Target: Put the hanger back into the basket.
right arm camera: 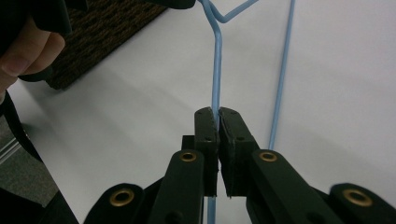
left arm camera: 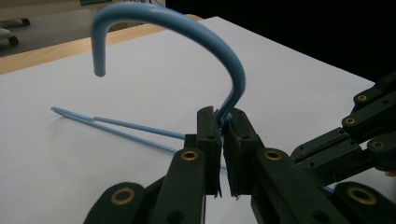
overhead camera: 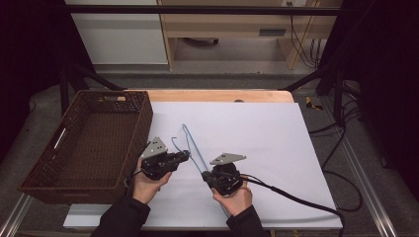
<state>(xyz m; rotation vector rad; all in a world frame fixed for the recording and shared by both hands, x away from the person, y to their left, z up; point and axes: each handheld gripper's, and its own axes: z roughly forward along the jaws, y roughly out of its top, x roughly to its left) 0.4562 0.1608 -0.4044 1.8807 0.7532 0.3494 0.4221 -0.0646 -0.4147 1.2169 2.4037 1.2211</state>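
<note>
A thin blue wire hanger [overhead camera: 193,148] is held over the white sheet [overhead camera: 276,148] in the middle of the table. My left gripper [overhead camera: 186,155] is shut on the hanger's neck, just below the curved hook [left arm camera: 187,28], which arches up and over to the left in the left gripper view. My right gripper [overhead camera: 206,176] is shut on one of the hanger's straight arms [right arm camera: 216,70], with the other wire [right arm camera: 282,74] running alongside it to the right. A hand holds each gripper near the table's front edge.
A dark brown woven basket [overhead camera: 39,170] stands at the left of the table, right beside the left hand. Black cables [overhead camera: 296,200] trail off to the right. A wooden table edge [overhead camera: 222,96] shows behind the white sheet.
</note>
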